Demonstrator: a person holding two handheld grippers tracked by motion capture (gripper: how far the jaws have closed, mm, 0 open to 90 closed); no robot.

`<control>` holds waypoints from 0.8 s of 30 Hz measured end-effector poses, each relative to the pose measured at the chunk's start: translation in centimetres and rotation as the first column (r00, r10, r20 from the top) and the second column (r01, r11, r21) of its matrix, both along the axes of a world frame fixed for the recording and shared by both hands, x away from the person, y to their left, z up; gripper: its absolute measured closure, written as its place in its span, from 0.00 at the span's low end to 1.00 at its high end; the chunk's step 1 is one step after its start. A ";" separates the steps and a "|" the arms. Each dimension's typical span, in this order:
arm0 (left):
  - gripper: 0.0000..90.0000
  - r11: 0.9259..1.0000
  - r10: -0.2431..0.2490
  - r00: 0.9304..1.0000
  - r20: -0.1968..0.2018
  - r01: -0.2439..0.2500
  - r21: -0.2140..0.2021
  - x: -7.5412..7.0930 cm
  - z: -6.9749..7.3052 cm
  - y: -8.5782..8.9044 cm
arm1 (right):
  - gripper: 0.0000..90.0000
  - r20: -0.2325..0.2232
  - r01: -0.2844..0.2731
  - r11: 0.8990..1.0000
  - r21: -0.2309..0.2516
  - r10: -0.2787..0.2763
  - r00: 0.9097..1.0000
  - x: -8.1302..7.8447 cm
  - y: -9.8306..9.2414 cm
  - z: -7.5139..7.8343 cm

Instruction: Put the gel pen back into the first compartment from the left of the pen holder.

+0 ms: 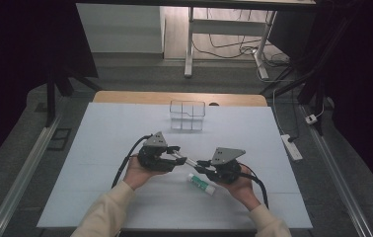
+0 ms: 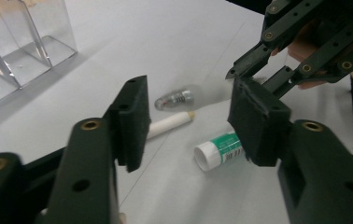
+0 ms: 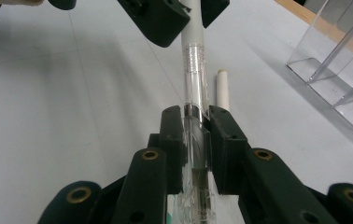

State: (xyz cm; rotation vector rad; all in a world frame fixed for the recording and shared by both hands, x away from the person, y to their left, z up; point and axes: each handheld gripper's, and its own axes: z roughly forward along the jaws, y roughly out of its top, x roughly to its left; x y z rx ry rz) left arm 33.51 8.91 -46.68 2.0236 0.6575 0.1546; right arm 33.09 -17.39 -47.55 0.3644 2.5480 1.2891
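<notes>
High view first: the person's two hands meet over the middle of the pale table [image 1: 100, 148], with the left gripper [image 1: 174, 150] and right gripper [image 1: 205, 165] facing each other and a slim pen with a clear barrel and white cap [image 1: 190, 161] bridging them above the surface. A green-and-white glue stick [image 1: 202, 183] lies on the table just beneath, and a clear acrylic compartment organiser [image 1: 187, 115] stands farther back. Left gripper view: its own jaws stand apart with the pen's tip end [image 2: 177, 99] between them, blurred, and whether the pads press on it I cannot tell; below lie the glue stick [image 2: 219, 150] and a short white stick [image 2: 169, 125], and the organiser [image 2: 20, 46] sits at upper left. Right gripper view: the right gripper [image 3: 196, 140] is clamped firmly on the clear barrel of the pen [image 3: 193, 74], whose white cap end runs up to the left gripper's pads [image 3: 158, 21]. The pen looks light, rigid and smooth, so it could slip or twist; the white cap section is probably the best place to take hold, square across the pads.
</notes>
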 end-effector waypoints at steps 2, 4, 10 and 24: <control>0.59 1.000 -0.004 1.000 -0.002 0.004 -0.004 0.0 0.0 0.0 | 0.84 -0.002 0.000 1.000 -0.003 0.000 1.000 0.0 0.1 -0.1; 0.63 1.000 -0.015 1.000 -0.007 0.015 -0.009 0.1 -0.1 0.0 | 0.84 0.003 0.001 1.000 -0.014 -0.001 1.000 -0.1 0.2 -0.2; 0.69 0.998 -0.040 0.998 -0.037 0.039 -0.039 0.3 -0.1 0.2 | 0.84 0.003 -0.003 0.999 -0.040 0.003 1.000 -0.1 0.4 -0.6; 0.87 0.985 -0.146 0.987 -0.062 0.139 -0.105 0.1 0.2 0.1 | 0.81 0.017 0.001 0.997 -0.082 0.001 1.000 0.1 0.4 -1.0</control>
